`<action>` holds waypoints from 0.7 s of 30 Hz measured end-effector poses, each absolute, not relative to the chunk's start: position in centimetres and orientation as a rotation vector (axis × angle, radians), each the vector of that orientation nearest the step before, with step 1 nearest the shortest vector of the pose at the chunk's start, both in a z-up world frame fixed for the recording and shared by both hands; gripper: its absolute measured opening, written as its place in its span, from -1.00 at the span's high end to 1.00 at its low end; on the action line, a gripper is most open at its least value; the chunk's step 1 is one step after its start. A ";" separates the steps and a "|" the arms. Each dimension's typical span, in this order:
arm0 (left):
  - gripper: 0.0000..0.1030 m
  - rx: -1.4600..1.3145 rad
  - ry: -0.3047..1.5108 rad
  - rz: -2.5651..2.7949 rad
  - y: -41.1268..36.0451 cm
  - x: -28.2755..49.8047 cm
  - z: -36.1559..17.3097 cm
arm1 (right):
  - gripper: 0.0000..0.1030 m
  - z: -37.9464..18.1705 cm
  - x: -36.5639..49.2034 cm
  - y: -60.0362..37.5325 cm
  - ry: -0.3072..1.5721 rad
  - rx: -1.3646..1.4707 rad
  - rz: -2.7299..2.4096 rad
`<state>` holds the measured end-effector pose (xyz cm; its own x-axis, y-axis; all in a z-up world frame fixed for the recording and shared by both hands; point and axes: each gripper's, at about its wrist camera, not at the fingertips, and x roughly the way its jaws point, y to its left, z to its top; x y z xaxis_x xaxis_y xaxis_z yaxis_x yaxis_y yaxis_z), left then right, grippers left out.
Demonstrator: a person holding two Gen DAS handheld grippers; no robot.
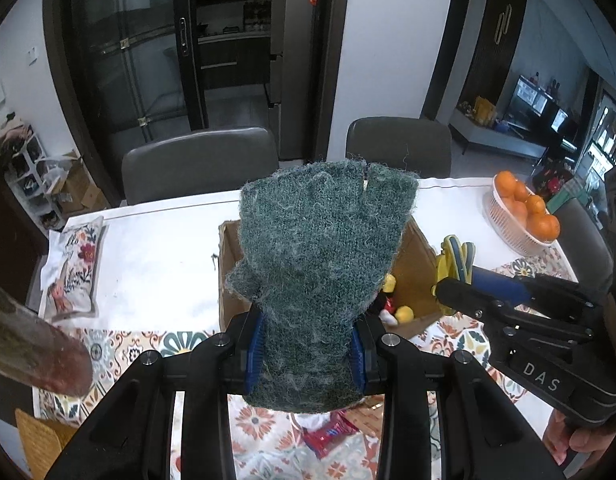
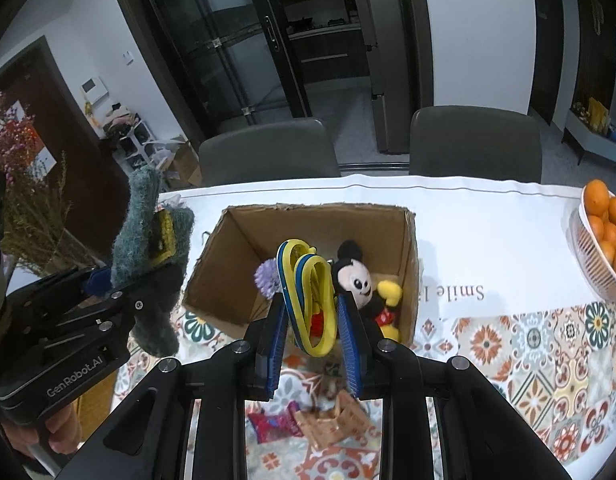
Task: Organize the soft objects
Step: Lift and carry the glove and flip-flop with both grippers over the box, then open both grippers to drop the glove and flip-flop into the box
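Note:
My left gripper [image 1: 308, 350] is shut on a fuzzy green knit glove [image 1: 320, 256], held upright above the near-left edge of an open cardboard box [image 1: 418, 268]. The glove hides most of the box. My right gripper [image 2: 312, 328] is shut on a yellow-and-blue soft looped item [image 2: 308, 296], held over the box's near edge [image 2: 211, 312]. Inside the box lie a Mickey Mouse plush [image 2: 362, 284] and a purple pompom [image 2: 267, 274]. The left gripper and glove [image 2: 141, 232] show at the left of the right wrist view; the right gripper [image 1: 454, 276] shows at the right of the left wrist view.
A white basket of oranges [image 1: 524, 212] stands at the table's far right. A floral pillow [image 1: 73, 268] lies at the left edge. A red snack wrapper [image 2: 273, 424] and a small wooden piece [image 2: 332, 420] lie near the front. Two grey chairs [image 2: 267, 152] stand behind the table. Dried flowers [image 2: 31, 200] stand at the left.

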<state>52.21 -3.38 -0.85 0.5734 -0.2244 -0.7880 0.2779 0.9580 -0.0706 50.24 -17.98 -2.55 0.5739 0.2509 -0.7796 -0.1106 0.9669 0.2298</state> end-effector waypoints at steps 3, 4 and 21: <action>0.33 0.079 0.917 -0.291 -3.7 53.5 -1.3 | 0.48 -2.8 51.3 -17.8 0.938 0.146 0.209; 0.33 0.084 0.918 -0.290 -3.8 53.9 -1.5 | 0.48 -2.9 51.7 -17.8 0.942 0.144 0.208; 0.33 0.181 1.006 -0.301 -6.0 58.9 -5.9 | 0.48 -6.8 56.2 -17.7 1.039 0.109 0.208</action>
